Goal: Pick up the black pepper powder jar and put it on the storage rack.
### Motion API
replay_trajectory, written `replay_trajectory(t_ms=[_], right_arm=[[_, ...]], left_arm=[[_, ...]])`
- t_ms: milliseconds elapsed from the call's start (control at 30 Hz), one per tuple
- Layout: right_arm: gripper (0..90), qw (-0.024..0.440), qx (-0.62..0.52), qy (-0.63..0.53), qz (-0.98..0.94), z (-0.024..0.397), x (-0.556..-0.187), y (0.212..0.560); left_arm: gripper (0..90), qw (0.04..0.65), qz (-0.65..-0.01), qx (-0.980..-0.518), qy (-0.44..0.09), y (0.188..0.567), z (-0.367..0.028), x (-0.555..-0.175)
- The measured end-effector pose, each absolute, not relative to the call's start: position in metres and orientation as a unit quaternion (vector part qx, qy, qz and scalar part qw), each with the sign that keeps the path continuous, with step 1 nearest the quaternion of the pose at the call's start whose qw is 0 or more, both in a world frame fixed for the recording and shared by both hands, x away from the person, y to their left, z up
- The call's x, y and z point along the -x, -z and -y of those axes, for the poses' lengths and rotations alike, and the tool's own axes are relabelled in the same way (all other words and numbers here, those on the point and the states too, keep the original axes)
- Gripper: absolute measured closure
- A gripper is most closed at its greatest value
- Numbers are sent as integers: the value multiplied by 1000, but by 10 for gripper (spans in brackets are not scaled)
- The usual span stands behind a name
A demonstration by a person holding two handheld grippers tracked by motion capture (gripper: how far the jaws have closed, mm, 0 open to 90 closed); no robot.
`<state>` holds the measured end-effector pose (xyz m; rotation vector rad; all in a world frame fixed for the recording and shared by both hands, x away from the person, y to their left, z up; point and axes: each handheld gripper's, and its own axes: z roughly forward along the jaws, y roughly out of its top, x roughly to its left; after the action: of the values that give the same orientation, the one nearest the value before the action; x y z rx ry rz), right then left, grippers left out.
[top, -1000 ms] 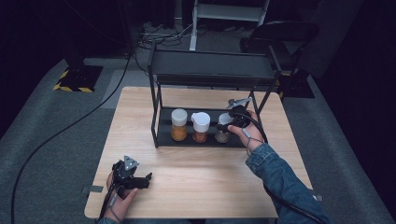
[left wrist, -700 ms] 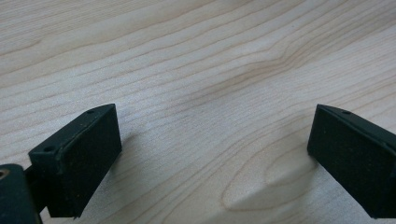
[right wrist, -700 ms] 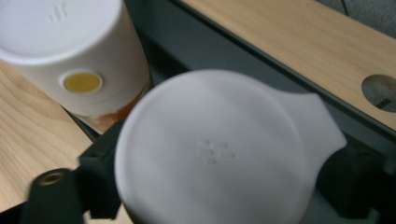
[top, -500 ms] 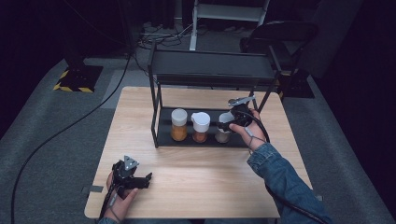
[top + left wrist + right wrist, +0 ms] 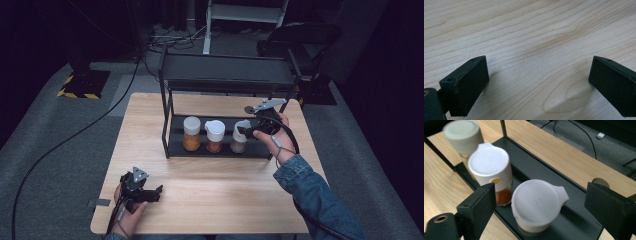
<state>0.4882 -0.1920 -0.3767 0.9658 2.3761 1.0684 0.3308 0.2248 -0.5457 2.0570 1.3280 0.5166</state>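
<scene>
Wooden table [image 5: 210,190], centre of the high view, dark floor around. Black rack [image 5: 225,75], upper centre; its lower shelf carries three spice jars in a row. Rightmost jar [image 5: 240,136], white-lidded, stands between the right gripper [image 5: 245,131] jaws, which have just been opening, pads clear of it. Left gripper [image 5: 150,192], lower left, released, jaws wide over bare wood.

Rack top shelf [image 5: 227,75] overhangs jars [image 5: 215,136]; front open.
</scene>
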Motion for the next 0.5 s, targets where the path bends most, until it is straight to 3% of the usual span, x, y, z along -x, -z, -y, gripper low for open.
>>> replay_trajectory(t_ms=[500], right_arm=[[99,179,-333,-406,-832,214,-449,362]], left_arm=[[25,314,-504,-780,-196,546,-225,-331]])
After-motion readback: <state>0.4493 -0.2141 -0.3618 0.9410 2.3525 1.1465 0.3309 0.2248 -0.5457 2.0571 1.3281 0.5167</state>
